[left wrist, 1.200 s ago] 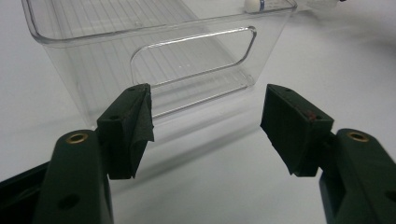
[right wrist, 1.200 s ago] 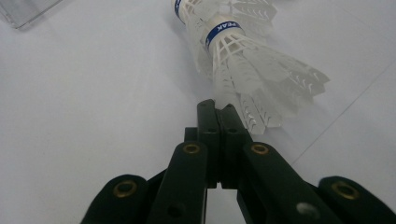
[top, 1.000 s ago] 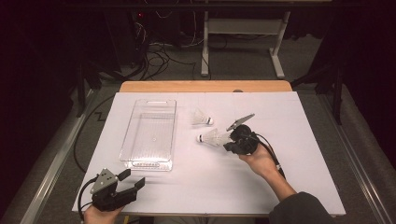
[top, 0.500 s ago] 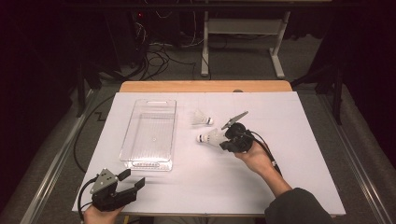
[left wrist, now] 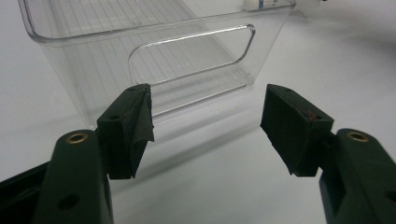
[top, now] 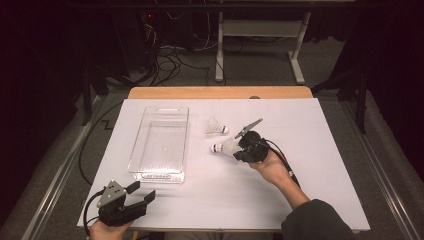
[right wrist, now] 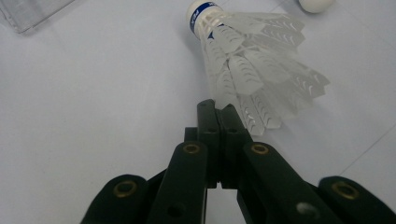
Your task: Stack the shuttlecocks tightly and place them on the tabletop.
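**Shuttlecock pinched by its feathers at mid-table**

A white-covered table (top: pixel 320 200) lay under the high camera, its wooden far edge bare and its right half and near strip wide open. A clear plastic bin (top: pixel 161 142) stood left of centre, long side running away from the person, well inside the left edge of the cover and with free surface on all sides. The left gripper (top: pixel 142 194) sat at the near left corner of the table, close to the front edge, jaws spread wide with nothing between them; in the left gripper view they faced the bin's near end wall and its handle slot (left wrist: pixel 191 56), a strip of bare cover between pads and wall. The right gripper (top: pixel 239 149) lay right of the bin, jaws clenched on the feather skirt of a white shuttlecock (right wrist: pixel 247 60), whose blue-banded cork pointed toward the bin with open cover between them. A second shuttlecock (top: pixel 216 126) lay just beyond, on its side, apart from the first and from the bin.
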Tool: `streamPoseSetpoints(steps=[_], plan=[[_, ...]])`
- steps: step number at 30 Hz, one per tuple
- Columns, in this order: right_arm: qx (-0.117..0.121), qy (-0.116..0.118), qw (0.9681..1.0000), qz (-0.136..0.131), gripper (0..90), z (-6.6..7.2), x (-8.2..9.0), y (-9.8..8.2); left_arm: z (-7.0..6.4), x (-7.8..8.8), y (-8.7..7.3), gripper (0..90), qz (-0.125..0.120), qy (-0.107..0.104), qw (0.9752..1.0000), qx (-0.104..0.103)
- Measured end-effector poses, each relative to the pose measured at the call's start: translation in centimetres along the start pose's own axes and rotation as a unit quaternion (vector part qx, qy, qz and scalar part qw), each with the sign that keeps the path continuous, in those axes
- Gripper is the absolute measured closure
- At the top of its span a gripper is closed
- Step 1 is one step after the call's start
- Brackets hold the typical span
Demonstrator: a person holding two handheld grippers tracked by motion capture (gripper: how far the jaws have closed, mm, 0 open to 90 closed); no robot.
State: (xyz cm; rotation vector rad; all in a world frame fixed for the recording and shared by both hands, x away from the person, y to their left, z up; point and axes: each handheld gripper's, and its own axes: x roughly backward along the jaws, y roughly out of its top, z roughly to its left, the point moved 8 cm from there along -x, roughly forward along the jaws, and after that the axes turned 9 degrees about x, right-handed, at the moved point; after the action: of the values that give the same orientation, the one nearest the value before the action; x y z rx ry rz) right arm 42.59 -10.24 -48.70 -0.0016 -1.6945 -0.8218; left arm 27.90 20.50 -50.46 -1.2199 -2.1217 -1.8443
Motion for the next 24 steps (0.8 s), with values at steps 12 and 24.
streamPoseSetpoints(steps=[12,24], plan=[[-0.002,0.003,1.0000,-0.001,90.0,-0.15,-0.26,0.20,-0.03,0.03,0.01,34.7,0.000,-0.001,1.0000,-0.001],[-0.003,-0.010,0.9999,-0.003,88.7,-0.45,-0.27,0.17,-0.07,0.01,0.00,34.8,0.000,-0.003,1.0000,-0.001]])
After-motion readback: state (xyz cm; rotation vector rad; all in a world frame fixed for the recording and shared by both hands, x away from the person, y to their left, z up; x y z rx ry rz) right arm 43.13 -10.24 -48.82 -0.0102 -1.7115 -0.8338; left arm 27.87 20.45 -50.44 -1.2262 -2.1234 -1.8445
